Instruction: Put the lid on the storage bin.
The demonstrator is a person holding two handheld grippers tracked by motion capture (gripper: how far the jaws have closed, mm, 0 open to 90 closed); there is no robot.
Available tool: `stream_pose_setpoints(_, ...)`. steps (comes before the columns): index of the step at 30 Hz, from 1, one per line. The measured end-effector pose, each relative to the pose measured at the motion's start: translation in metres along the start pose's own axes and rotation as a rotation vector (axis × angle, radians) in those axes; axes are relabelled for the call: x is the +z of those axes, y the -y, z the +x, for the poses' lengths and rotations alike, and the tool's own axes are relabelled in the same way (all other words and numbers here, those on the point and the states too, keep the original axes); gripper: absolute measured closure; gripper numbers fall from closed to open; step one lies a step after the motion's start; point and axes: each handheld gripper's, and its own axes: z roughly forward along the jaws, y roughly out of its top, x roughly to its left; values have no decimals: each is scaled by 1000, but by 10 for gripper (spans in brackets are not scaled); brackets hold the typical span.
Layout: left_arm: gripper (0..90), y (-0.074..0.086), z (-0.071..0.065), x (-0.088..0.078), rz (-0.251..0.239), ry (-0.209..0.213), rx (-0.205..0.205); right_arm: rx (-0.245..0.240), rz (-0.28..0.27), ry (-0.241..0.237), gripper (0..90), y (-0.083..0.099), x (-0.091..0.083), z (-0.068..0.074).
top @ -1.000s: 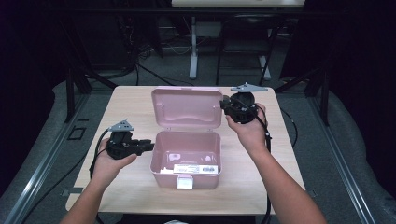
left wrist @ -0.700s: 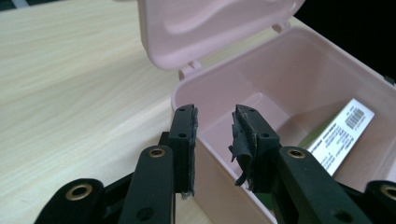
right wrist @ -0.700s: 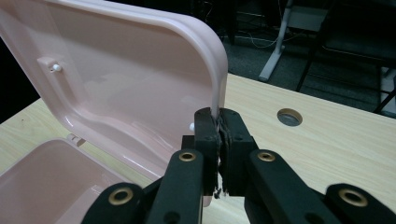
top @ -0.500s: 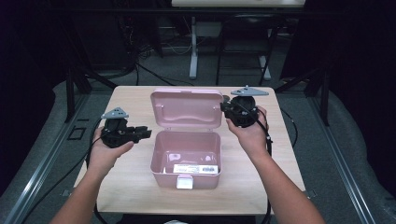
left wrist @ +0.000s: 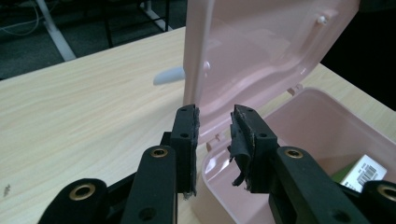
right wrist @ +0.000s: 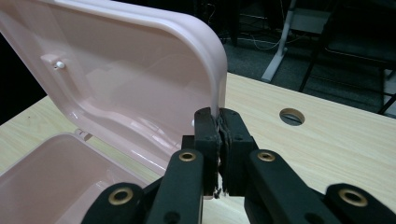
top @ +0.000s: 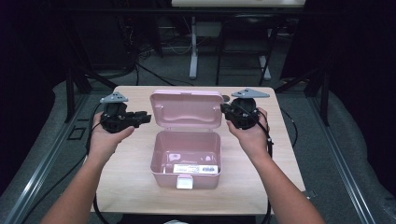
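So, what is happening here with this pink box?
A person holds a tool in each hand at a wooden table. The pink plastic box stands open, its lid upright. The right tool is shut on the lid's edge and holds it up. The left tool is open, near the lid's other side, gripping nothing. A small labelled package lies inside the box.

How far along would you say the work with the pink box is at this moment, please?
Done: the pink box is open, its lid standing upright. In hand: the right gripper is clamped on the lid's side edge, while the left gripper sits by the other edge, jaws apart and holding nothing. A labelled packet lies inside. Left, probably: closing the lid or dealing with the packet.
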Motion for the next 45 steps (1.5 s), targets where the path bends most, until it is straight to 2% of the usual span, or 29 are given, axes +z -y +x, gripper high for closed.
stream_pose_setpoints(8, 694, -21, -5, 0, -34, -25, 23, -4, 2, -3, 867, 1, -1, 1)
stream_pose_setpoints(12, 678, -31, -8, 5, -53, -73, 45, -2, -5, -5, 867, 2, -2, 1)
stream_pose_setpoints(14, 681, -34, -9, 7, -54, -82, 48, -3, -4, -5, 867, 2, -2, 1)
stream_pose_setpoints(21, 737, -39, -10, 8, -77, -96, 34, -2, -9, -10, 867, 3, -2, 0)
stream_pose_setpoints(32, 799, -41, -15, 10, -69, -140, 59, 6, -11, -21, 865, 4, -3, -1)
stream_pose_setpoints(45, 796, -38, -19, 5, -66, -132, 52, 23, -17, -39, 852, 7, -6, -1)
